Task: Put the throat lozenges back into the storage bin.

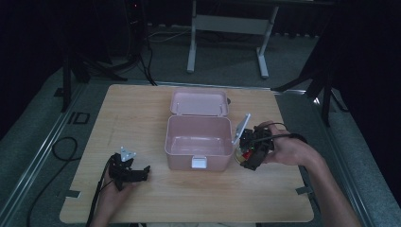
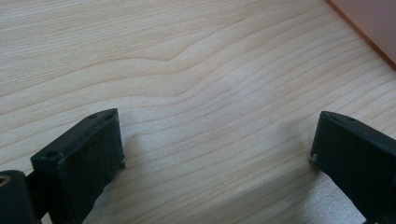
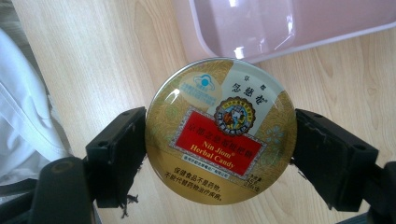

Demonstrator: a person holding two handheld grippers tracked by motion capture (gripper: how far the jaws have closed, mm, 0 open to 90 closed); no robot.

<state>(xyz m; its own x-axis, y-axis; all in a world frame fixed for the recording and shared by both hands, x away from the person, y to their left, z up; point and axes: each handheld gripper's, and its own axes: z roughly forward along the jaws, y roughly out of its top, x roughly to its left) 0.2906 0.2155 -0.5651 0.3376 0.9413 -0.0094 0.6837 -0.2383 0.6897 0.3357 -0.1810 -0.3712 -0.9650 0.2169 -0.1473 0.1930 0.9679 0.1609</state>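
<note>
A round gold candy tin (image 3: 219,140) with a red "Nin Jiom Herbal Candy" label sits between my right gripper's (image 3: 219,119) jaws, which are shut on its rim. In the high view that gripper (image 1: 246,153) holds the tin (image 1: 241,156) just right of the open pink box (image 1: 189,161), near its front right corner. The box's lid (image 1: 198,102) is folded back and its inside looks bare. My left gripper (image 1: 142,172) rests low over the table left of the box. Its jaws (image 2: 217,126) stand wide apart over bare wood with nothing between them.
The wooden table (image 1: 142,113) carries just the pink box, whose corner (image 2: 373,23) shows at the top right of the left gripper view. A white garment (image 3: 23,116) lies at the left of the right gripper view. Stands and cables sit on the floor beyond the table.
</note>
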